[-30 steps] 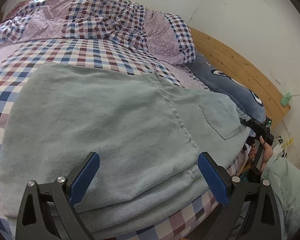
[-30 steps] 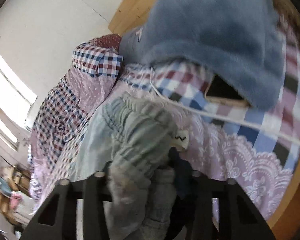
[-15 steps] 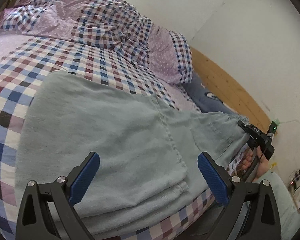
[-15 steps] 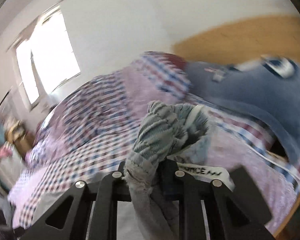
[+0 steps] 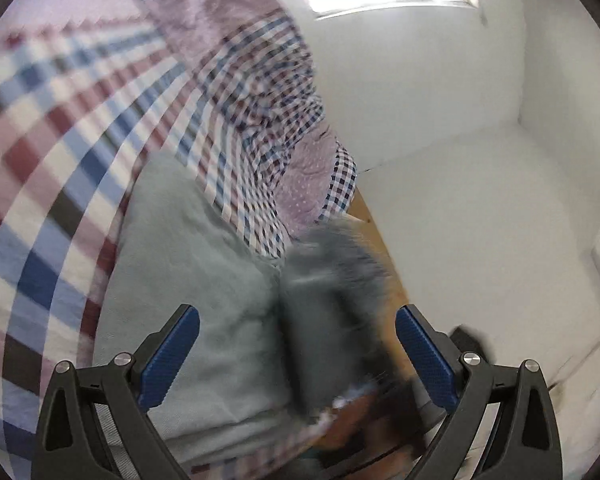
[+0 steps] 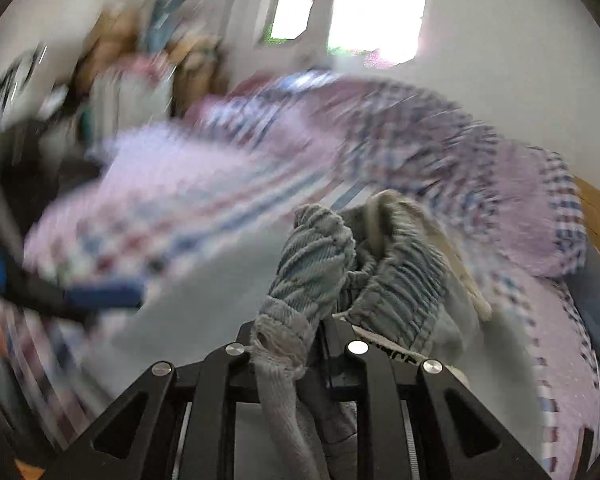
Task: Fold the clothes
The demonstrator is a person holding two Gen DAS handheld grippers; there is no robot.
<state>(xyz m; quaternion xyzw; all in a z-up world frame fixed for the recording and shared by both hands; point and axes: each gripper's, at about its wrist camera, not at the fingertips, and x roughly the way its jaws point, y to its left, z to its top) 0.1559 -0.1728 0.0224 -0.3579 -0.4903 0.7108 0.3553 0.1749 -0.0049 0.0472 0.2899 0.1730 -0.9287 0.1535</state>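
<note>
Pale green corduroy trousers are lying on the checked bedsheet. Right gripper is pinching their ribbed elastic waistband, lifted above the sheet. Left gripper is spreading wide over the trousers, holding nothing.

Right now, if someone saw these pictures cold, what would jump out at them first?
Probably the bunched elastic waistband of the pale blue-green pants, clamped in the right gripper and lifted in front of the blurred checked bedding. Next, the left gripper hanging wide open with blue pads over the rest of the garment spread on the bed, and the bright window behind.
</note>
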